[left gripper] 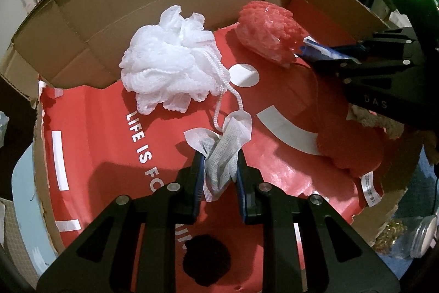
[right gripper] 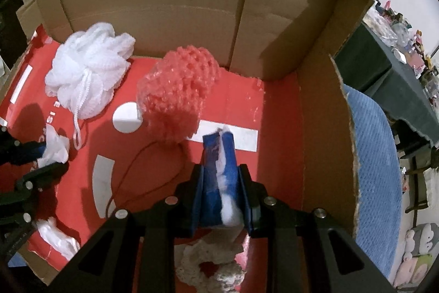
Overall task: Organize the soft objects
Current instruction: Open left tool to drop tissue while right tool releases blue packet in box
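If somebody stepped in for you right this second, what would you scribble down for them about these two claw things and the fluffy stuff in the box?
Left gripper: shut on a crumpled white wipe, low over the red floor of the cardboard box.
Right gripper: shut on a blue packet with white stuffing showing.
Already in the box: white mesh pouf, pink mesh pouf, a cream crocheted piece.
Left to do: release both held items inside the box. Whether more remains outside, I cannot tell.
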Tool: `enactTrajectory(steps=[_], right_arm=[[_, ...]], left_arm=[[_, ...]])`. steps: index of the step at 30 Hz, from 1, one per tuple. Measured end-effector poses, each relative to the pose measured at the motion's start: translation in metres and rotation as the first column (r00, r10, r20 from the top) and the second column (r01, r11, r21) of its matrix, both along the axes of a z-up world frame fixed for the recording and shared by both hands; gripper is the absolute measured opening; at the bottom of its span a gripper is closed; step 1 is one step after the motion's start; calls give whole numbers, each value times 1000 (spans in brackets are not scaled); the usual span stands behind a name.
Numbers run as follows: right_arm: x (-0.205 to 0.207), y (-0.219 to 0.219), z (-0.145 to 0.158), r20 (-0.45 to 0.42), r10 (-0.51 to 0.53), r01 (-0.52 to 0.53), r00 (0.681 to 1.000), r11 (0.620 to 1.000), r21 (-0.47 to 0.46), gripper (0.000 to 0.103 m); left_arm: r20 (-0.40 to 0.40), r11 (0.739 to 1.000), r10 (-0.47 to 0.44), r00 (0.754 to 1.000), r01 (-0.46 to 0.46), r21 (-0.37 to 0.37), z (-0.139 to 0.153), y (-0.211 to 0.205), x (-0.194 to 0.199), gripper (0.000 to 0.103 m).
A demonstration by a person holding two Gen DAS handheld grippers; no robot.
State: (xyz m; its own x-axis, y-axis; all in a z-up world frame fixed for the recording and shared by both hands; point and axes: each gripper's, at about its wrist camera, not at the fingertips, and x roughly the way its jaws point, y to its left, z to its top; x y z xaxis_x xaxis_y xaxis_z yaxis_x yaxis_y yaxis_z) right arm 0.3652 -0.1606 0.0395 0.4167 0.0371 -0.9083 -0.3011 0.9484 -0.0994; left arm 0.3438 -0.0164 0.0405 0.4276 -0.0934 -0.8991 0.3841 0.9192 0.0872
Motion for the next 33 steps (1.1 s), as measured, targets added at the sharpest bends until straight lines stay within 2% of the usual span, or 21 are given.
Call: enactTrajectory(steps=[9, 13, 17, 27, 28, 29, 30, 33], right_arm=[[2, -2, -1, -3, 2, -2, 1000, 1000, 5, 28], [2, -2, 1, -5, 10, -10, 1000, 1000, 8, 37], [0, 1, 3, 5, 20, -20, 1000, 1000, 1, 45], [-10, 3, 21, 36, 33, -34, 999, 999, 20, 53], [-12, 3, 23, 39, 34, -35, 999, 999, 21, 54], [-14, 3, 26, 45, 35, -36, 998, 999, 23, 54], [-16, 2, 28, 49, 35, -37, 998, 999, 27, 55], [-20, 2, 32, 66, 41, -42, 997, 999, 19, 58]], left_arm=[[11, 999, -16, 1000, 17, -38, 3, 2, -8, 22], [3, 998, -20, 1000, 21, -59, 4, 3, -8, 22], [-3, 997, -16, 1000, 16, -81, 6, 6, -9, 28], [-17, 996, -13, 1000, 11, -93, 8, 4, -6, 29], [-17, 995, -15, 1000, 13, -95, 9, 4, -8, 33], [-16, 995, -16, 1000, 14, -96, 10, 4, -8, 56], [-10, 995, -11, 1000, 10, -97, 10, 4, -8, 70], [37, 993, -23, 999, 28, -113, 16, 4, -12, 70]])
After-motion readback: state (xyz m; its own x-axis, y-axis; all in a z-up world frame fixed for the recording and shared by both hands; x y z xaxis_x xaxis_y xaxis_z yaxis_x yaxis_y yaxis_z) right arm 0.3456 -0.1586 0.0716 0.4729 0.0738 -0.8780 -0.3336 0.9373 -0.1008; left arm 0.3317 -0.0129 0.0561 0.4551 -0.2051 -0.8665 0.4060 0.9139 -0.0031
